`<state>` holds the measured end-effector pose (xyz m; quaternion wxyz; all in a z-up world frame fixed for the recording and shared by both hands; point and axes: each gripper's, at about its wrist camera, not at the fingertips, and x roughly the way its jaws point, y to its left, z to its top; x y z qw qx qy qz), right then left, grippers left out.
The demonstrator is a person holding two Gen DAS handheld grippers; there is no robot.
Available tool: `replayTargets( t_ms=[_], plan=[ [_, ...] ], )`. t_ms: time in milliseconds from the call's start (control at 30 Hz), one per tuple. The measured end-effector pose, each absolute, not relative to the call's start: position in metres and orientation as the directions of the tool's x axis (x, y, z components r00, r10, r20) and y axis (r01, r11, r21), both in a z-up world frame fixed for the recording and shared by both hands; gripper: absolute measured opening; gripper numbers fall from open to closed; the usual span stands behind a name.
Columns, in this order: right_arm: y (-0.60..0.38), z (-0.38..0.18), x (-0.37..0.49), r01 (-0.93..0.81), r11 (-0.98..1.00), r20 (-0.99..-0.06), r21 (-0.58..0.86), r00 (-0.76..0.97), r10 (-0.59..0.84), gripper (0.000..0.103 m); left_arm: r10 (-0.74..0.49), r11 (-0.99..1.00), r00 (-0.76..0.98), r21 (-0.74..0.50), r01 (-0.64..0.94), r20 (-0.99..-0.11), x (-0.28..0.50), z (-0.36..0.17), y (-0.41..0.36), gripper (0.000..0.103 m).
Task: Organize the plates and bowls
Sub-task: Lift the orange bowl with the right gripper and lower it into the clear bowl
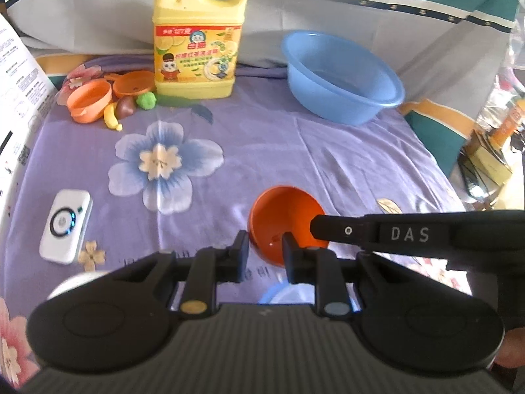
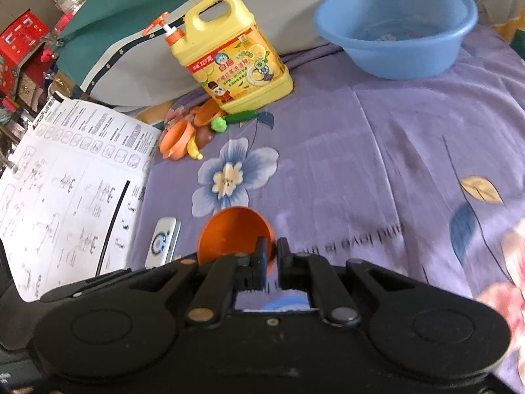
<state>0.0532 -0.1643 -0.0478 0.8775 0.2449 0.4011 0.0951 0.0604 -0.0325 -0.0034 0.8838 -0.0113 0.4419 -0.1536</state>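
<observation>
1. I see a purple flowered sheet (image 1: 295, 151) as my working surface; a grey pillow with a teal, star-trimmed border (image 1: 361, 10) runs along its far side.
2. I take the yellow detergent jug (image 1: 198, 39) as my landmark. It stands upright at the back of the sheet.
3. Right of the jug, well apart, sits a blue basin (image 1: 344, 75) with a little water in it.
4. Left of the jug and just beside it lies a cluster of orange toy dishes (image 1: 90, 100) with a toy banana (image 1: 111, 116) and other toy food.
5. Nearer me than the jug, the sheet's middle lies bare around a big blue printed flower (image 1: 164, 164). A white device (image 1: 65, 226) lies nearer still, to the left.
6. A printed paper sheet (image 2: 72, 190) covers the left edge; cluttered boxes stand beyond both side edges.
7. The orange bowl (image 2: 234, 236) is well in front of the jug, tilted on its side, off the sheet.
8. My right gripper (image 2: 270, 259) has its jaws nearly closed on the bowl's rim.
9. My left gripper (image 1: 264, 256) has one finger on either side of the rim; whether it actually clamps, I cannot tell.
</observation>
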Motion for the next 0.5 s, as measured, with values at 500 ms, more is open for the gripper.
replayTargets(
  t_ms=[500],
  plan=[
    [-0.168,-0.07,-0.005,0.044,0.88,-0.714,0.472,0.605,0.353,0.006,-0.304,0.94,0.489,-0.174,0.293,-0.817,0.005,-0.025,-0.038,0.021]
  ],
)
